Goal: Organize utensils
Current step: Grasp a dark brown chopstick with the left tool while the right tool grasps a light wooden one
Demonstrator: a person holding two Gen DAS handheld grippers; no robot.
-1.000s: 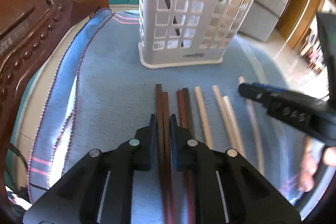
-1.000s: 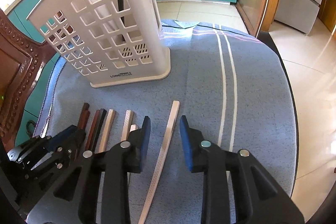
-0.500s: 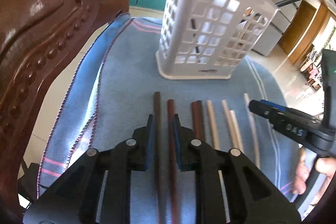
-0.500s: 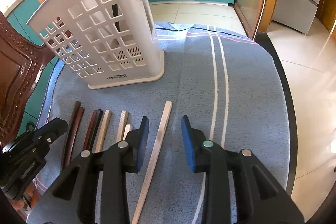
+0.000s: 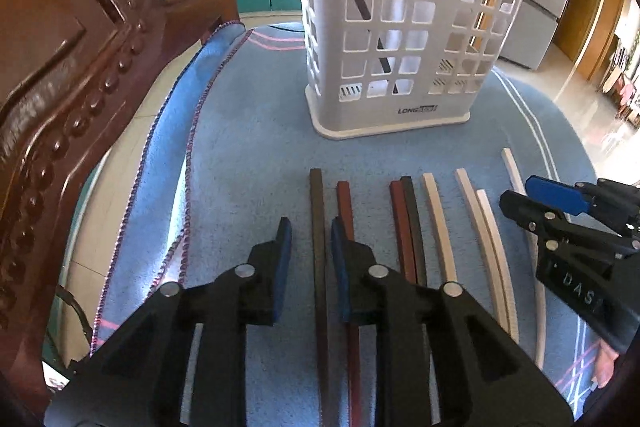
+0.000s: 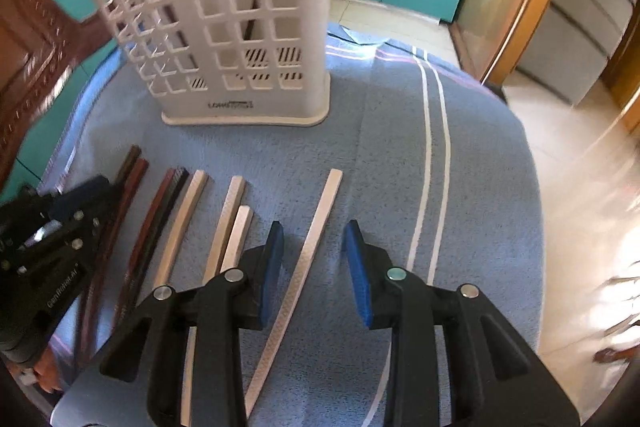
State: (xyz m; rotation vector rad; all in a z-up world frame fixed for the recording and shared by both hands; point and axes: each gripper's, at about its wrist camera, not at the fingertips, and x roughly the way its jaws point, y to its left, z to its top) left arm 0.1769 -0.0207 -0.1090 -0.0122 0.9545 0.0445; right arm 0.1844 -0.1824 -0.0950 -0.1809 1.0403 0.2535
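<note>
On blue cloth point(image 5: 248, 155): eight chopsticks, one holder point(image 5: 400, 27); left claw point(image 5: 310, 247) opening around dark chopstick point(image 5: 318, 227); right claw point(image 6: 314, 259) spread.

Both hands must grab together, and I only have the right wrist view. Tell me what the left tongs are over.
Observer: The left tongs straddle the leftmost dark brown chopstick, and they are opening.
Operator: Report whether they are squeezing it.
Observer: No squeeze. Blue cloth shows between the stick and one pad.
Operator: Name its neighbour.
Observer: A red-brown chopstick lies beside it, passing beneath the other finger, outside the tongs.
</note>
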